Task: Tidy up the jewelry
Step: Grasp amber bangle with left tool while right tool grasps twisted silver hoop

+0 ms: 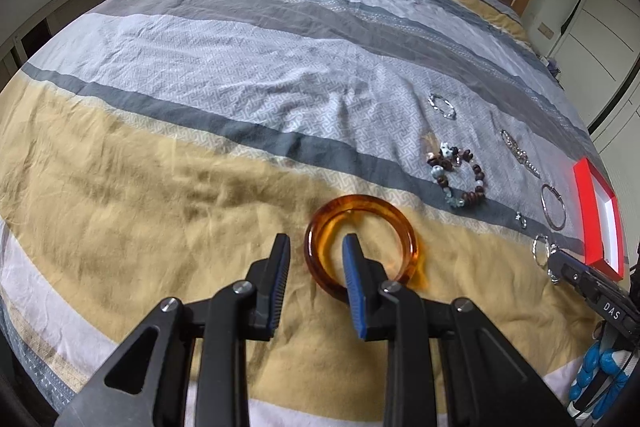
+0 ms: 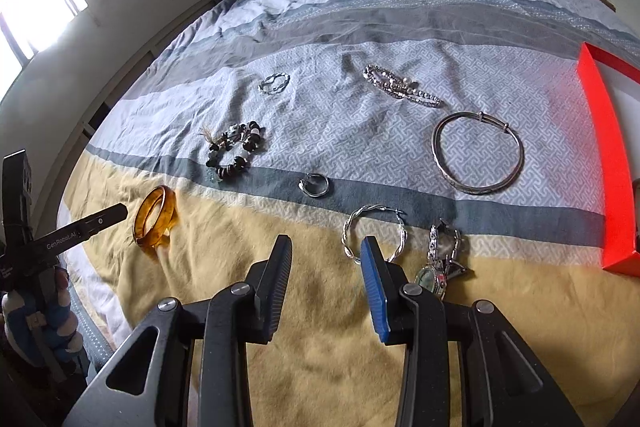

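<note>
A: How are the jaws of the left gripper [image 1: 316, 247] seen?

B: They are seen parted and empty. One blue-padded finger [image 1: 354, 267] is placed inside the ring of the amber bangle [image 1: 362, 247], the other outside its left rim; no pad is seen pressed on it. The bangle is laid flat on the yellow band of the striped bed cover [image 1: 200, 67].

A: And the right gripper [image 2: 326, 251]?

B: Its jaws are held apart, with nothing between them. The twisted silver hoop [image 2: 374, 233] is partly hidden behind the right finger; whether it is touched cannot be told. A silver watch [image 2: 440, 263] is found just beside it.

A: Where is the remaining jewelry set out?

B: On the grey patterned band are laid a beaded bracelet [image 2: 236, 151], a small silver ring [image 2: 316, 184], a large silver bangle [image 2: 478, 157], a sparkling chain [image 2: 400, 87] and a small twisted band [image 2: 274, 83]. A red box [image 2: 608, 155] is placed at the right edge.
</note>
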